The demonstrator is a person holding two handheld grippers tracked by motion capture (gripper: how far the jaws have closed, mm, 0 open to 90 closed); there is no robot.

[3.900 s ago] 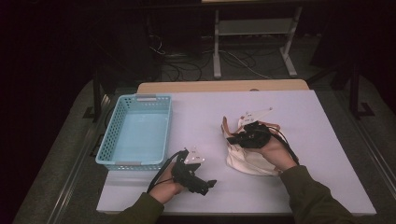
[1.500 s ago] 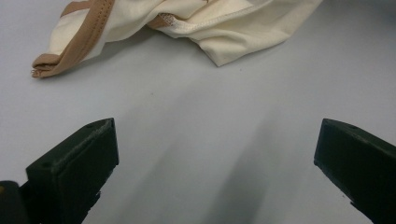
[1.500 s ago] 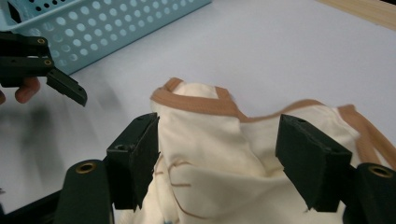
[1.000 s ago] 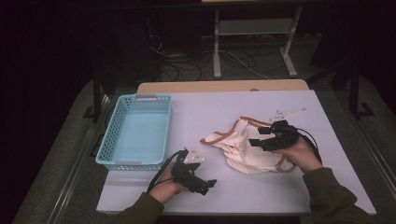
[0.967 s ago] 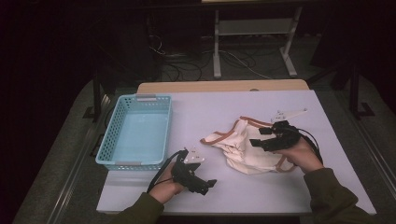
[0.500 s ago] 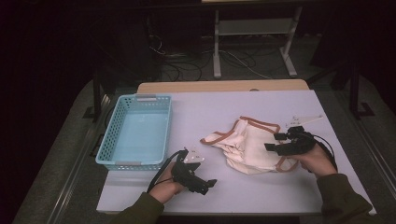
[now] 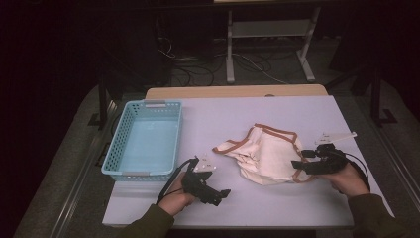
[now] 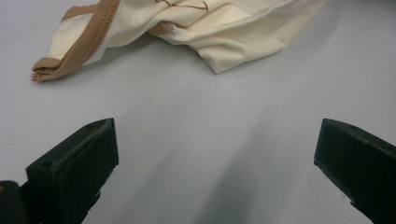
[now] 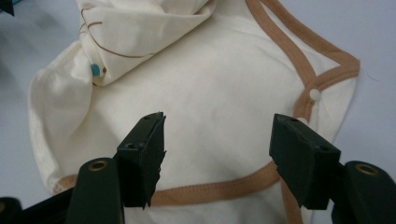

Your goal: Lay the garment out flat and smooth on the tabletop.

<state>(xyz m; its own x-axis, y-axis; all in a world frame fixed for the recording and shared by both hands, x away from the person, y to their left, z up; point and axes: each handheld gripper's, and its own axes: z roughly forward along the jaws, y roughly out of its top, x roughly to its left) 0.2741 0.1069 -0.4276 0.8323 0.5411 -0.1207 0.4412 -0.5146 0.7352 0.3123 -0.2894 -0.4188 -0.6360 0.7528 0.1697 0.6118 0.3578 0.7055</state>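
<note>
A pale lilac-grey table [image 7: 257, 119] was seen from the high view, with a light blue plastic basket [image 7: 146, 139] standing on its left part, its latticed walls upright. To the right of the basket, well apart from it, a cream cloth garment [image 7: 265, 153] lay crumpled near the middle-right of the tabletop. The garment was edged all round with a tan-brown binding, and in the right gripper view a small white snap was visible on that binding near one corner, while a folded-over flap bore thin brown lines and a small turquoise dot. One bound end was drawn out to a point toward the left gripper [image 7: 218, 194], which was held at the near edge of the table, apart from the cloth; its jaws stood wide open over bare table. At the garment's right edge the right gripper [image 7: 297, 164] was held low, pointed leftward at the cloth. Its jaws were parted above the cream fabric and the lower brown hem, and nothing was seen pinched between them.
</note>
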